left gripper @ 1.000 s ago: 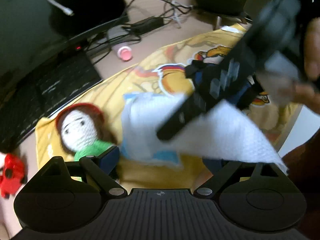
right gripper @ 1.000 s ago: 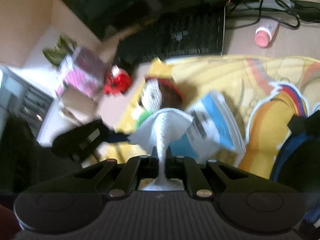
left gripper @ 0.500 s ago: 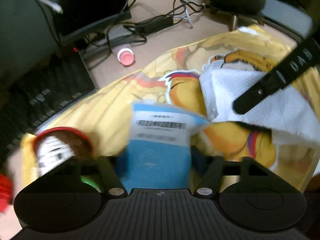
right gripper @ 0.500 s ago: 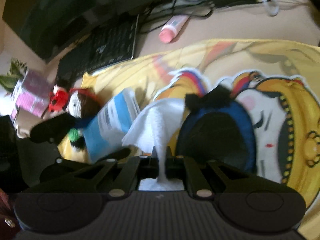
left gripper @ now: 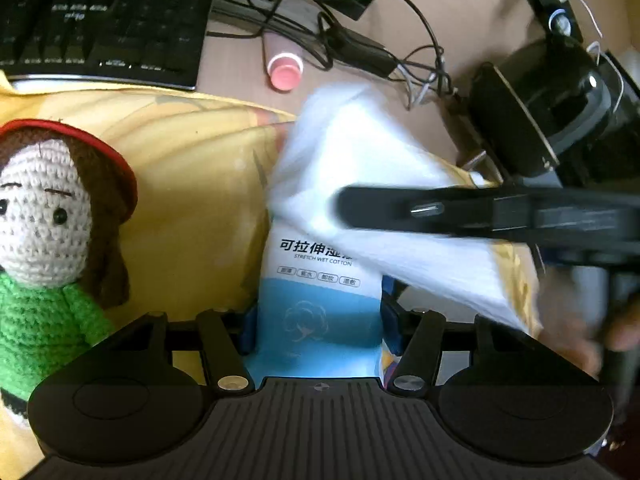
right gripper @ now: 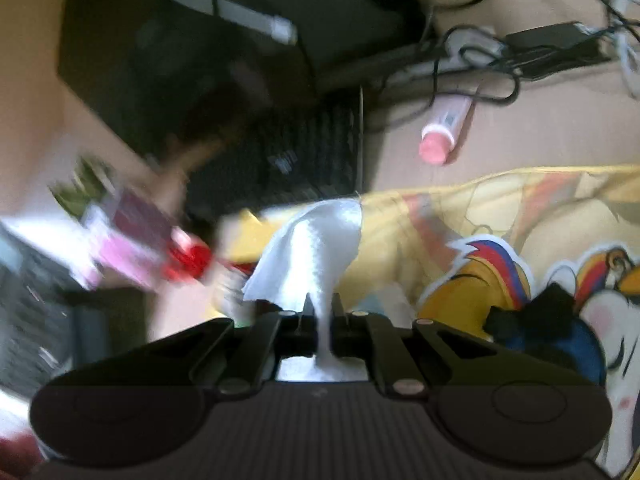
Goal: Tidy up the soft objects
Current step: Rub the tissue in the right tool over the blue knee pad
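Yellow printed cloth covers the desk as a soft work surface. Crocheted doll lies on it at left. Left gripper, jaws partly closed, braces the glossy blue-white wipe pack. Right gripper, jaws nearly together, pinches a thin, limp white sheet held above that pack.

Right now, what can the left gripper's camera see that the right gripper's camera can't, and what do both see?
Only the left view: a crocheted doll in a green sweater and the blue-and-white wet wipe pack held in the left gripper.
Only the right view: a blurred red toy and a pink box.
Both: the white tissue sheet pinched by the right gripper, the pink-capped tube, the black keyboard and the yellow cartoon cloth.
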Demonstrator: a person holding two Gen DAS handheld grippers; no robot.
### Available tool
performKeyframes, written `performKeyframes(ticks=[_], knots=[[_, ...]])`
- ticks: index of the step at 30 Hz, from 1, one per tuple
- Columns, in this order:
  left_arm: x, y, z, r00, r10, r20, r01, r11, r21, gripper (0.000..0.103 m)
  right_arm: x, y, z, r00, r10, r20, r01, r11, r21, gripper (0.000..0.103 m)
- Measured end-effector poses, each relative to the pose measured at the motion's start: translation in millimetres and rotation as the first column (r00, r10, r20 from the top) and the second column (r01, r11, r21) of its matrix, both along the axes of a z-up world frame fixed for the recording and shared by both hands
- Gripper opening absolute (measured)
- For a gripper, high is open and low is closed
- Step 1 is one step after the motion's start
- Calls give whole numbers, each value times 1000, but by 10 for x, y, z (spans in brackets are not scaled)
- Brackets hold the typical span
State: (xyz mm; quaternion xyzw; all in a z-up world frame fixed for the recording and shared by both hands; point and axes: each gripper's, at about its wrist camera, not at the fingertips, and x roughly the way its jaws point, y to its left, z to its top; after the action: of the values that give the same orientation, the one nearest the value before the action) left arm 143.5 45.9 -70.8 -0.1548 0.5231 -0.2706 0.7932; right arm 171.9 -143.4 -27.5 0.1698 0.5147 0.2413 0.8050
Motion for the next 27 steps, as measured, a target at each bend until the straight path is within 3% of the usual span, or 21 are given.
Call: performKeyframes(ticks=[3,5,12,15,18,22,24,27], knots=[[-5,27,-11,999,34,-12,-34,999,-14,63,43,-17,-74,998,-2,57,12,985,-174,6],[6,50,-26,997,69,-23,-70,997,-25,63,41,-119,-57,997,-25,67,40,974,-222,6],[149,208,-103,967,221,-130,-236,965,-118,63,-250,-415,209,999,-30,24,31,998,-54,6],[198,202,-103,962,242,-129,-257,960,-114,63,-438,-431,99,997,-31,-64,33,999,24,6],[222,135,-83,968,218,-122,-231,967,-105,64,-523,-327,-127,989,-8,-151,11,1000,19,6],[149,106,98,985,162,-57,-167,981,-103,69,-586,-195,-238,989,15,-145,-30,994,-101,6],[61,127,256,991,132,13,-130,988,-82,78,-602,-176,-148,997,22,-75,-35,984,-173,6],[-88,114,454,987,66,149,-72,997,33,85,-566,-225,40,1000,13,23,-7,974,-228,6]])
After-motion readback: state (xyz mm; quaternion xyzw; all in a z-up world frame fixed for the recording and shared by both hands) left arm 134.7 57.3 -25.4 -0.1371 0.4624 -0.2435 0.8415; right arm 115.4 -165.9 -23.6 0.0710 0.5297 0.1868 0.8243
